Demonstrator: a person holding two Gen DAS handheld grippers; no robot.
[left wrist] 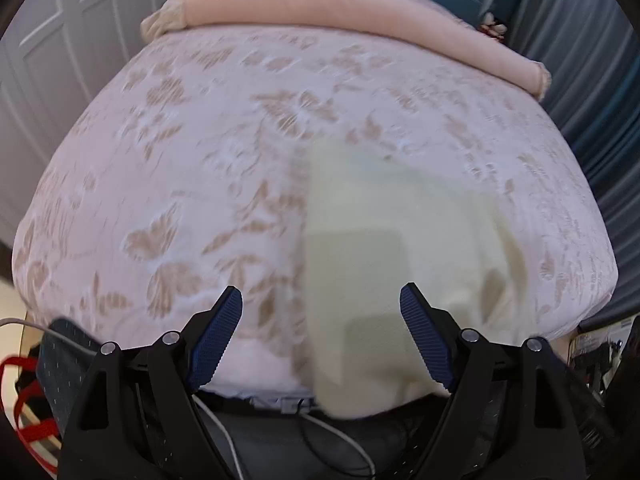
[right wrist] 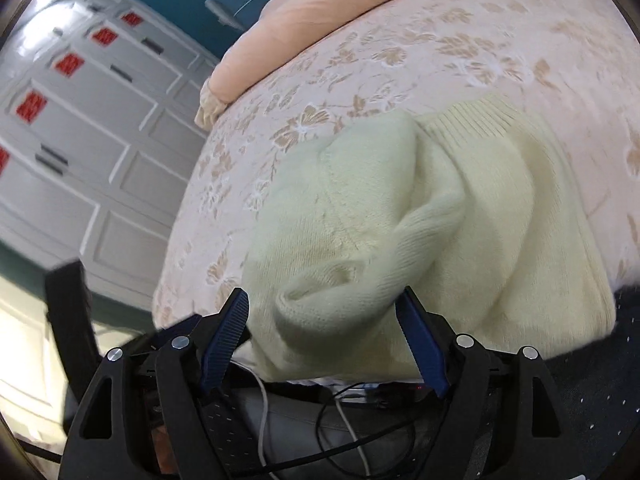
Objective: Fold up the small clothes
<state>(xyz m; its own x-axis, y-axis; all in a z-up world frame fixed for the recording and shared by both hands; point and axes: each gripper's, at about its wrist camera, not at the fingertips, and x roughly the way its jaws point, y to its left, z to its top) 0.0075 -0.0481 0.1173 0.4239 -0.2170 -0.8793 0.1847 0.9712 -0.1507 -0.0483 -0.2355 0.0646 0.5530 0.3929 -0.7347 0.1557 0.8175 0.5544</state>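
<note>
A pale yellow-green knitted sweater [left wrist: 392, 248] lies partly folded on the floral bedspread [left wrist: 200, 152], at the near edge of the bed. In the right wrist view the sweater [right wrist: 420, 220] is bunched, with a sleeve cuff [right wrist: 320, 296] lying on top near the front. My left gripper [left wrist: 322, 300] is open and empty, just above the sweater's near left edge. My right gripper [right wrist: 322, 304] is open, its jaws on either side of the sleeve cuff, not closed on it.
A rolled peach blanket [left wrist: 340, 4] lies across the far end of the bed. White wardrobe doors [right wrist: 80, 120] stand to the left. Cables [right wrist: 340, 432] and a dark dotted cloth [left wrist: 64, 368] lie below the bed's near edge.
</note>
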